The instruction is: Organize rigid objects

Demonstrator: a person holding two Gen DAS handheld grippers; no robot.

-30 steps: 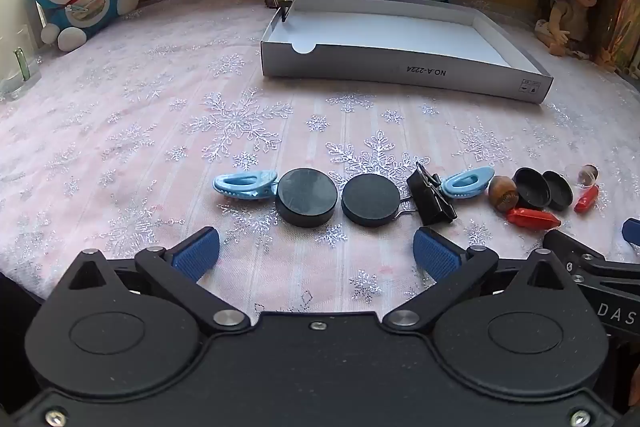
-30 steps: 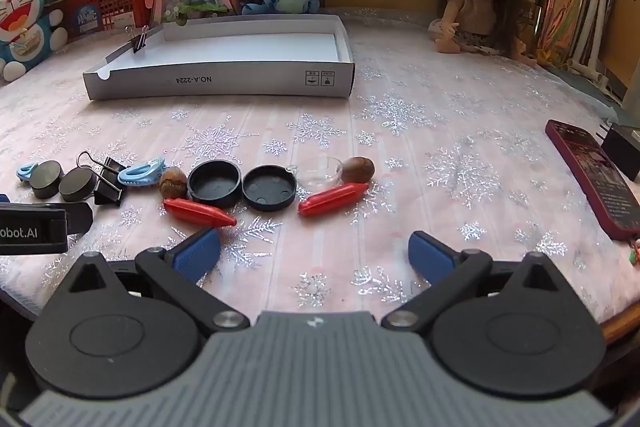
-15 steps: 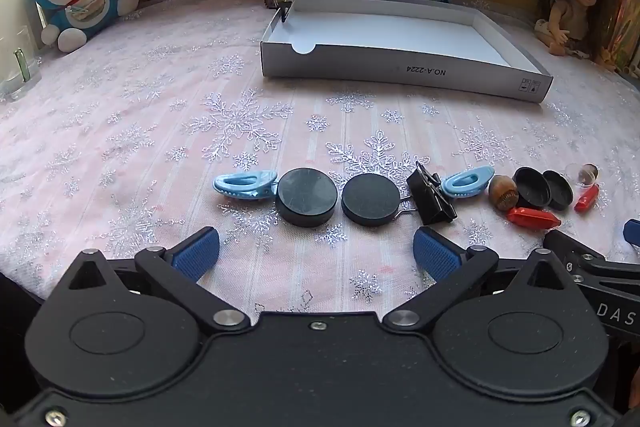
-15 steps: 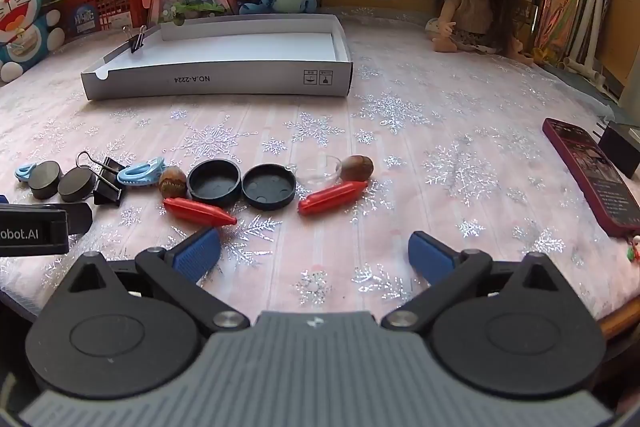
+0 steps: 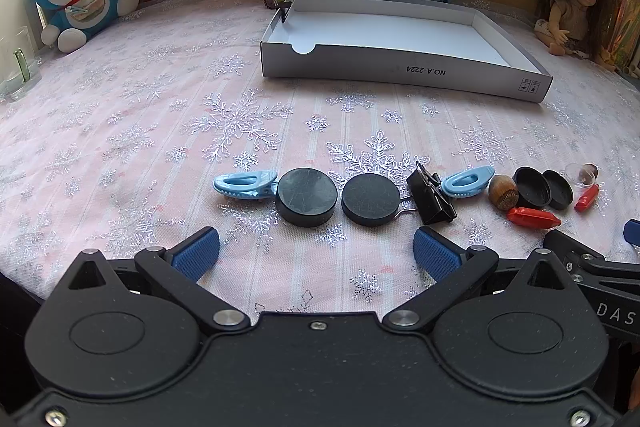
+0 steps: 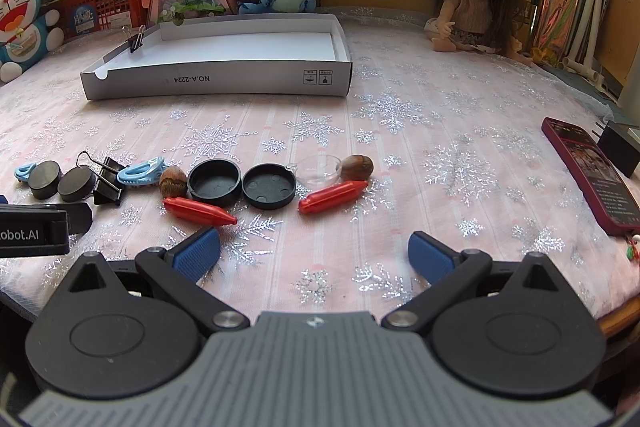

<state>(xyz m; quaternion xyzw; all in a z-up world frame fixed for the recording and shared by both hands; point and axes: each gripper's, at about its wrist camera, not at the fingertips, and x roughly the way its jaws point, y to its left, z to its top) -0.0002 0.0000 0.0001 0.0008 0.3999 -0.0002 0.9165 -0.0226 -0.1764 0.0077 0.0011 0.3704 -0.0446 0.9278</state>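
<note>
We are at the very start, by our reading: nothing has been gathered yet, and every small thing lies in one row along the near edge of the surface (image 5: 120, 87). Our left tongs (image 5: 316, 251) hover spread wide and empty just short of two black discs (image 5: 307, 195), which sit side by side between a blue clip (image 5: 244, 183) and a black binder clip (image 5: 431, 199). Our right tongs (image 6: 314, 253) hang spread and empty too, close to a red crayon (image 6: 199, 211), two black lids (image 6: 215, 181), a second red crayon (image 6: 332, 195), a clear cup (image 6: 318, 169) and two nuts (image 6: 173, 181).

The white box (image 6: 216, 79) stands toward the far edge, well apart from the row; only a binder clip is clamped on its left wall, and we judge it the likely place for everything.

The next move calls for choosing one piece each. The discs are low and flat, so the left tongs must drop close to the cloth and straddle the rim squarely. The crayon nearest the right tongs lies at a slant, so we would turn the wrist to pinch across its body.
</note>
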